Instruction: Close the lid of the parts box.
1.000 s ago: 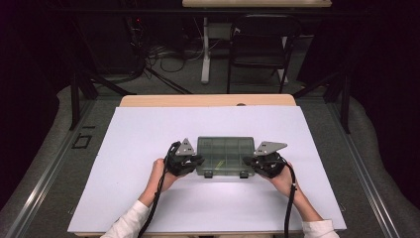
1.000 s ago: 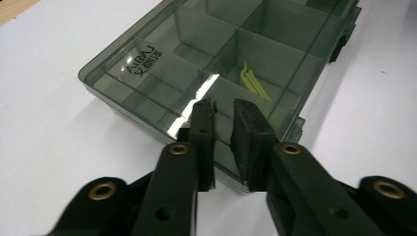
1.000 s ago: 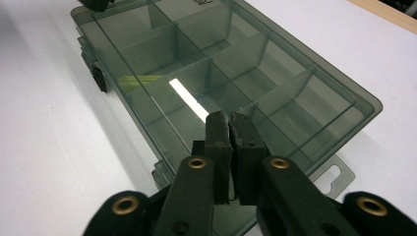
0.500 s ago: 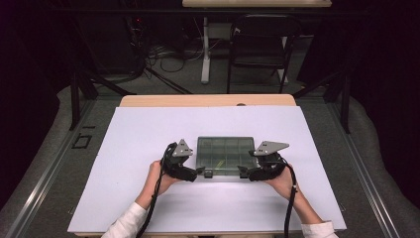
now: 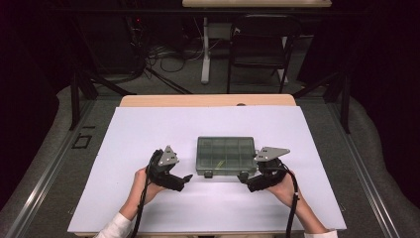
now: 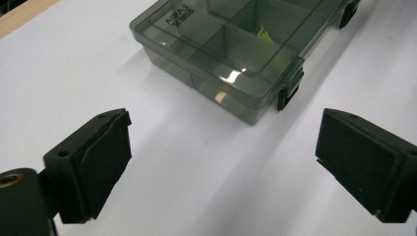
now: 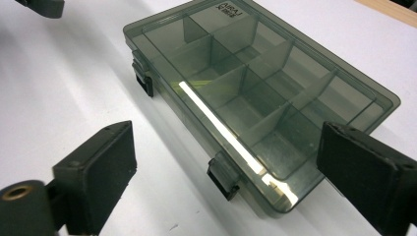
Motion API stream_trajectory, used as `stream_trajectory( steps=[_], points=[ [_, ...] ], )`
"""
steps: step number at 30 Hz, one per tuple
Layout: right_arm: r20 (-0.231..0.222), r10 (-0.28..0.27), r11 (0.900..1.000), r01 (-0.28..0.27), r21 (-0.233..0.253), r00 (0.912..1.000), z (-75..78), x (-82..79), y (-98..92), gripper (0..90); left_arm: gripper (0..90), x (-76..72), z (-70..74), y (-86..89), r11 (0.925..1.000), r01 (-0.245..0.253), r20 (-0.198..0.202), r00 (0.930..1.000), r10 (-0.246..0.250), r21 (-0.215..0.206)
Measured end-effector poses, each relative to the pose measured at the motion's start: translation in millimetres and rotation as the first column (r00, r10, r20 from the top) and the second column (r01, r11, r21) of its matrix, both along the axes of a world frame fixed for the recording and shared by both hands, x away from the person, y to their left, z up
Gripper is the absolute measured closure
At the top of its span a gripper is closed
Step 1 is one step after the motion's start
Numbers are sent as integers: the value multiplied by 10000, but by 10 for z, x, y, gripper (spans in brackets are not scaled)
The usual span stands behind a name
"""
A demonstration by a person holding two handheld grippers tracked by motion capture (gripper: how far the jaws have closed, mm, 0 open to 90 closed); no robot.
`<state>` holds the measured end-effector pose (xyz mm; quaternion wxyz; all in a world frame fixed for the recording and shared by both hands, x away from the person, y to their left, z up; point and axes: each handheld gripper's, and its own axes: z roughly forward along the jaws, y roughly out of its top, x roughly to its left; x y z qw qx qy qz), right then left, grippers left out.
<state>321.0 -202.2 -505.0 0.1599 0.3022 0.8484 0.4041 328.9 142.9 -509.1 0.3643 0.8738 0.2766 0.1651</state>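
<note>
Two hand-held grippers: the left hand-held gripper [image 5: 186,177] and the right hand-held gripper [image 5: 242,177] sit at the two near corners of the box, both with jaws spread wide and nothing between them
Box: a smoky see-through compartment box [image 5: 226,155] lies flat near the middle of the white desk [image 5: 307,134], lid down, its two black latches on the side facing the person
Left latch: the latch [image 6: 287,92] lies ahead of the left hand-held gripper's jaws and apart from them; neither pad touches the box
Right latch: the nearer latch [image 7: 223,177] sits between the right hand-held gripper's jaws, a little ahead; whether the right-side pad touches the box edge I cannot tell
Risk, sliding: the box looks light and the desk sheet smooth, so a push on one latch alone would likely skate or turn it instead of freeing the catch
Risk, slipping: the latches are small against the broad pads, so a pad could ride off the tab and knock the lid
Risk, contents: a small yellow-green piece [image 6: 264,34] rests in one compartment; a sudden pop could toss it into another
High view adds: both hands, the trailing cables, and how squarely the box sits on the desk
Gripper views add: the dividers, the lettering on the lid and the latch shapes
</note>
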Motion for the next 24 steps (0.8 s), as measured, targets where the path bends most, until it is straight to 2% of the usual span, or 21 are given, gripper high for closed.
stream_trajectory(
  steps=[7, 10, 24],
  points=[
    [137, -174, 9998, 175, -34, 9998, 2, -142, -51, 15, 5, -113, -26, 122, 9992, -302, 4, 9995, 302, 263],
    [196, -284, 9996, 284, -10, 9994, 1, -203, -91, 1, 0, -174, -43, 194, 9987, -451, -21, 9990, 452, 247],
    [364, -594, 9981, 599, -115, 9976, -45, -443, -254, 0, 0, -412, -187, 534, 9942, -1045, -84, 9945, 1048, 262]
  ],
)
